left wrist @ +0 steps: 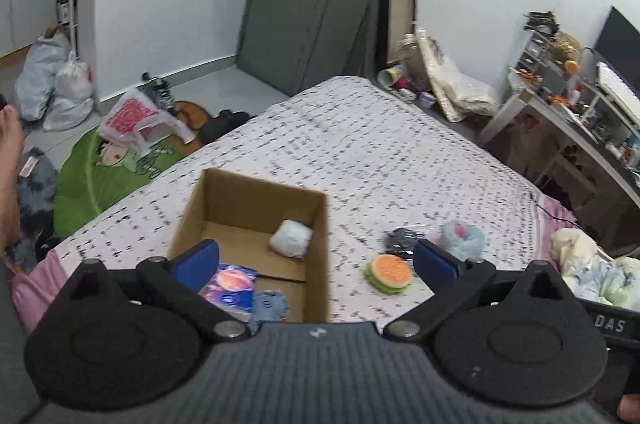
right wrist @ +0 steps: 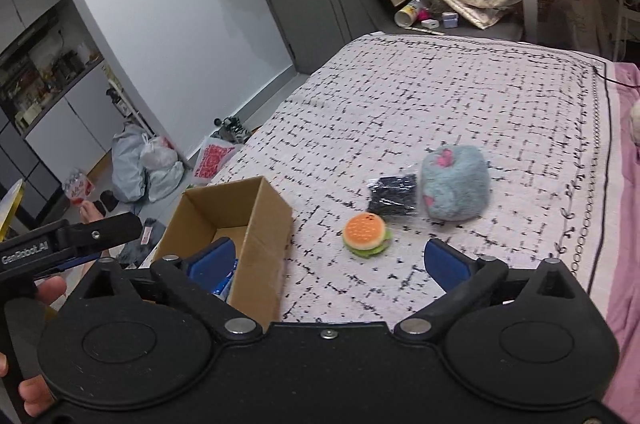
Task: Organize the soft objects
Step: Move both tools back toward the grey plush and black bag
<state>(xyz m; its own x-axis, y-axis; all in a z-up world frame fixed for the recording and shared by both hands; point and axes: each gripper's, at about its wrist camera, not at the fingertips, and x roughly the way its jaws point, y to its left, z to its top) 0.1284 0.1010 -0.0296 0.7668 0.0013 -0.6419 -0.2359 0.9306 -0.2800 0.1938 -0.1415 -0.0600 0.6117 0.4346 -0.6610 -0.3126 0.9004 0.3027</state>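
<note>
Above bed [left wrist: 380,144], both tools [left wrist: 316,258] [right wrist: 328,264] gape wide, holding nothing.

Home bedroom, patterned bedspread [right wrist: 440,96] on bed, grey door [left wrist: 304,4], cluttered desk [left wrist: 568,112], floor bags [left wrist: 56,84]

Burger plush [right wrist: 366,234] on bed, white plush [left wrist: 291,238] inside cardboard box [left wrist: 316,248]
</note>
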